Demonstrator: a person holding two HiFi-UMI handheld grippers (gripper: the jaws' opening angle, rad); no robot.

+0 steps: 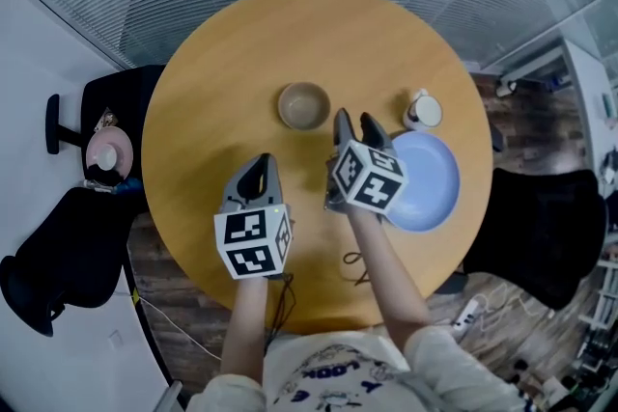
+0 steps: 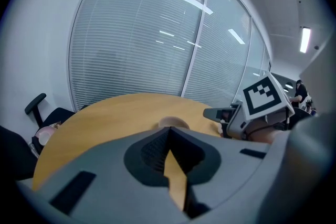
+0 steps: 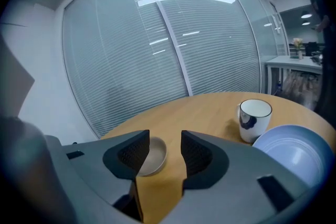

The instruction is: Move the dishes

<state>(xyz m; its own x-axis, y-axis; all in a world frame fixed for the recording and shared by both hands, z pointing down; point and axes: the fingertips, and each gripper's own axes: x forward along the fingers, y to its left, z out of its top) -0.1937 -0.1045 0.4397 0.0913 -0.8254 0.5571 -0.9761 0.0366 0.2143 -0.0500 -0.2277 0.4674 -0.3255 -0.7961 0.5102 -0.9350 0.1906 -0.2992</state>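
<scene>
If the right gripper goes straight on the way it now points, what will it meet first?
Probably the bowl: in the right gripper view it lies just ahead of the right gripper, partly behind one jaw. The cup and plate lie off to its side. Depth is uncertain.

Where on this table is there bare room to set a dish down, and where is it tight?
Bare: the far half of the table beyond the bowl and mug, and its left side beside the bowl. Crowded: the right, where mug, plate and right gripper cluster.
</scene>
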